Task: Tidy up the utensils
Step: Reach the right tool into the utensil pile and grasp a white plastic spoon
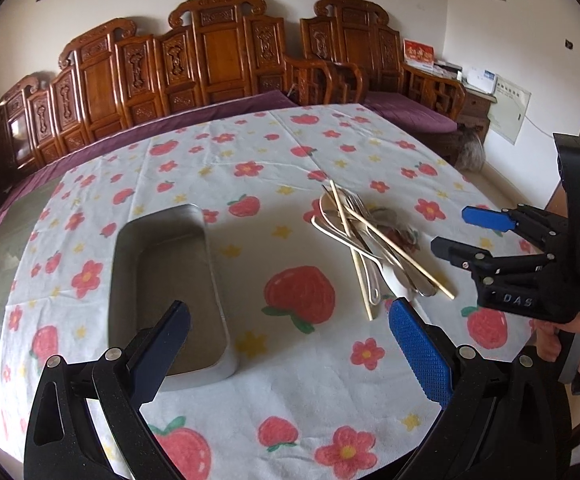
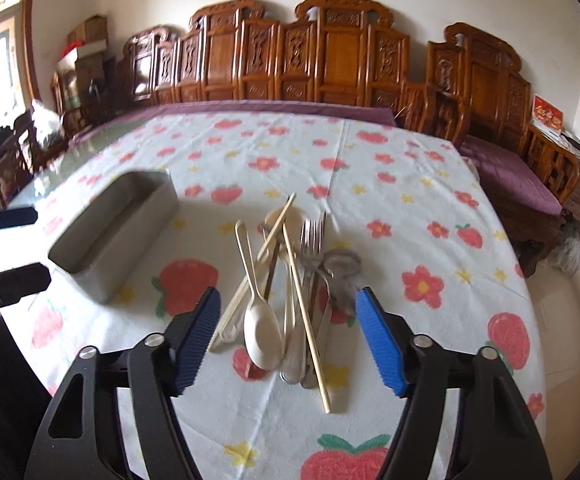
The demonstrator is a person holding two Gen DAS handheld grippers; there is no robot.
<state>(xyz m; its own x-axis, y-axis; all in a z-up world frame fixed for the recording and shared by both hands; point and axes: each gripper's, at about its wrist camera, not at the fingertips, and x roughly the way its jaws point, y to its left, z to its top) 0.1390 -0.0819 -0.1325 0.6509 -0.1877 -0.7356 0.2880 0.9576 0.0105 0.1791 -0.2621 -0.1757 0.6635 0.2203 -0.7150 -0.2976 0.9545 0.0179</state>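
your left gripper (image 1: pixel 290 328) hangs above the near end of one empty metal tray (image 1: pixel 162 280), jaws spread wide, nothing between the pads. your right gripper (image 2: pixel 288 336) hovers over the near end of the utensil pile (image 2: pixel 286 280), jaws parted with nothing gripped; the handle ends lie in the gap below them, and the pads are clear of them.

the pile sits on the strawberry-and-flower tablecloth (image 1: pixel 310 400), just right of the tray and apart from it. counted: two wooden chopsticks (image 2: pixel 306 312) crossing over the heap, one cream plastic spoon (image 2: pixel 262 336) with its bowl toward you, one cream looped-handle piece (image 2: pixel 244 248), one metal fork (image 2: pixel 312 240), one metal spoon (image 2: pixel 342 264) at the right edge. further metal handles underneath overlap too much to count. one carved wooden bench (image 1: pixel 210 60) runs behind the table.
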